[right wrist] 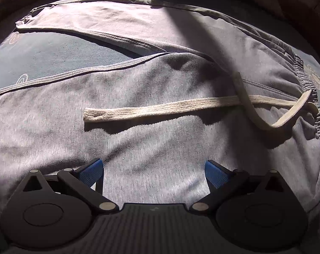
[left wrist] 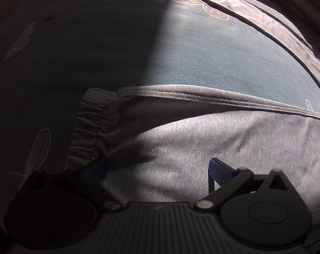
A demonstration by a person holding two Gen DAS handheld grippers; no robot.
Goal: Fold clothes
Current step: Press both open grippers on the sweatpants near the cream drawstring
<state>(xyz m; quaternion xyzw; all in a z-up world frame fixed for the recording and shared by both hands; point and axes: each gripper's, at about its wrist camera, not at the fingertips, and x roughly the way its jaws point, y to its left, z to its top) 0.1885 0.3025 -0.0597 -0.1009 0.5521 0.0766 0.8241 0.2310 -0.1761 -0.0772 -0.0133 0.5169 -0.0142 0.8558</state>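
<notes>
While our two grippers hover low over the cloth, we see first the surface beneath: a blue-grey sheet with pale line-drawn flower and butterfly motifs, half lit by hard sunlight and half sunk in deep shadow. Our left gripper has its blue-padded fingers spread apart with nothing between them, just above the grey sweatpants. Our right gripper also stands spread wide and holds nothing, poised over the same garment.

These sweatpants lie flat on the sheet, legs splayed in a V. Nearest the left gripper sits a gathered, ribbed cuff in shade; the other leg runs along the far right, ending in a second cuff at the top. From the right wrist view, a cream flat drawstring lies across the upper thigh area, its second end looping near the elastic waistband at the right. Beyond the sheet, the room is too dark to make out.
</notes>
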